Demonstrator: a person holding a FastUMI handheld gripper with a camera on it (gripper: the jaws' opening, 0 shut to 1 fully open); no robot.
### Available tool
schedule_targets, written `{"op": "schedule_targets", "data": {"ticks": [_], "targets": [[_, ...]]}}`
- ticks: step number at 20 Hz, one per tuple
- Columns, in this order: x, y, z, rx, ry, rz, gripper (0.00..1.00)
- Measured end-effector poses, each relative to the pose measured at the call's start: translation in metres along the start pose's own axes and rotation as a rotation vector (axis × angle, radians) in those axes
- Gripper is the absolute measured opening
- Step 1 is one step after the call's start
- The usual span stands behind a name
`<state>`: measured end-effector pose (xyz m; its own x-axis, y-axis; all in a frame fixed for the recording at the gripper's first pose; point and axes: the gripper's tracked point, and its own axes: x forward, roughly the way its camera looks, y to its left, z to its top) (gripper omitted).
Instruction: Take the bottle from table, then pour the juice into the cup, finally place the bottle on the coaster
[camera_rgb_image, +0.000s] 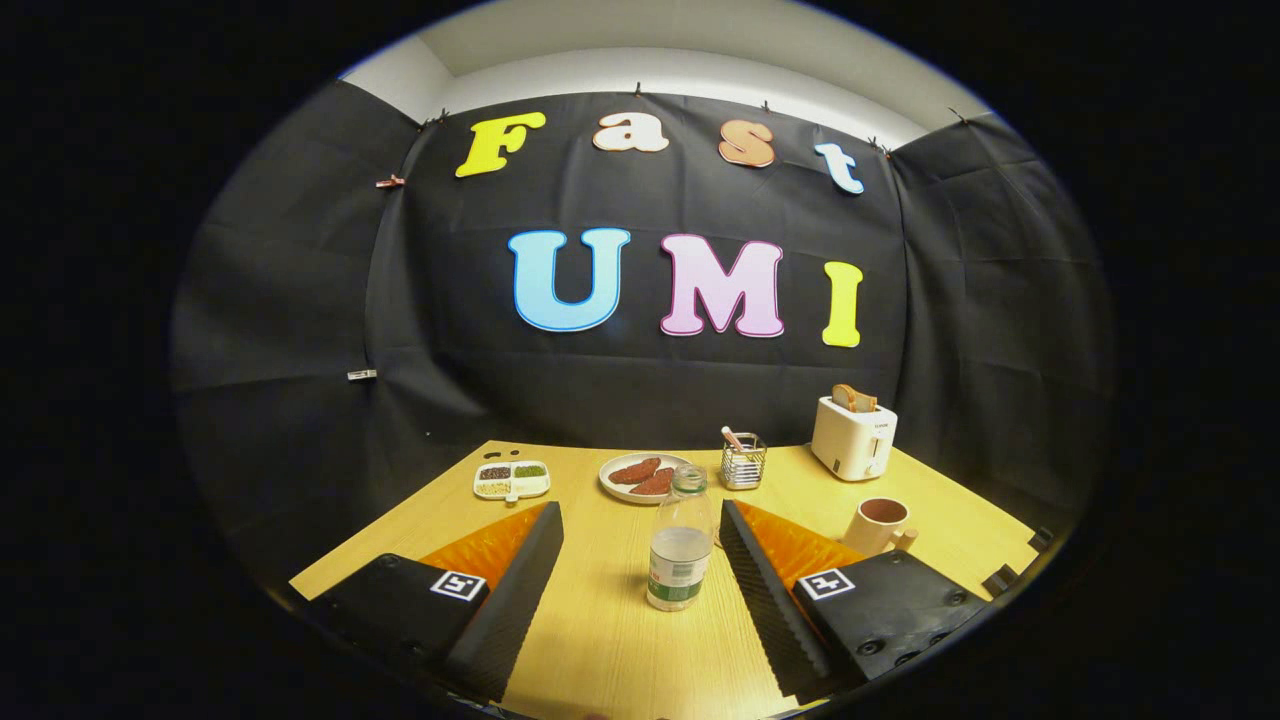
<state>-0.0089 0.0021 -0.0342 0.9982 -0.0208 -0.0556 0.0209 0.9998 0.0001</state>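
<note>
Gripper view: the gripper (640, 520) hangs over the wooden table (620, 640) with its fingers spread wide, touching nothing. The bottle (680, 545) stands upright between the fingertips, nearer the right one, partly full and uncapped. The cup (878, 525) sits beyond the right finger. Farther back are a plate (645, 477) of food, a small divided tray (512, 480), a wire holder (744, 462) and a toaster (853, 437).

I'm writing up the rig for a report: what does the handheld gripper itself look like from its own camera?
The gripper has two wedge-shaped jaws with ribbed inner faces, open, with the bottle standing between them nearer the right one. Each jaw sits on a black block bearing a square black-and-white marker tag, with translucent orange plastic on the upper outer side. The right block shows screw heads.
</note>
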Motion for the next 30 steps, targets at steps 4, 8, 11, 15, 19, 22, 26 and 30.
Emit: {"op": "schedule_targets", "data": {"ticks": [4, 8, 11, 15, 19, 22, 26, 30], "targets": [[0.009, -0.009, -0.009, 0.009, 0.017, -0.041, 0.97], [0.022, -0.018, -0.025, 0.029, 0.039, -0.082, 0.97], [0.033, -0.022, -0.042, 0.021, 0.065, -0.108, 0.97], [0.051, -0.023, -0.065, 0.017, 0.101, -0.118, 0.97], [0.069, -0.025, -0.081, 0.029, 0.108, -0.129, 0.97], [0.085, -0.027, -0.096, 0.033, 0.123, -0.121, 0.97], [0.102, -0.033, -0.116, 0.017, 0.151, -0.122, 0.97], [0.115, -0.038, -0.128, 0.052, 0.16, -0.151, 0.97]]}}
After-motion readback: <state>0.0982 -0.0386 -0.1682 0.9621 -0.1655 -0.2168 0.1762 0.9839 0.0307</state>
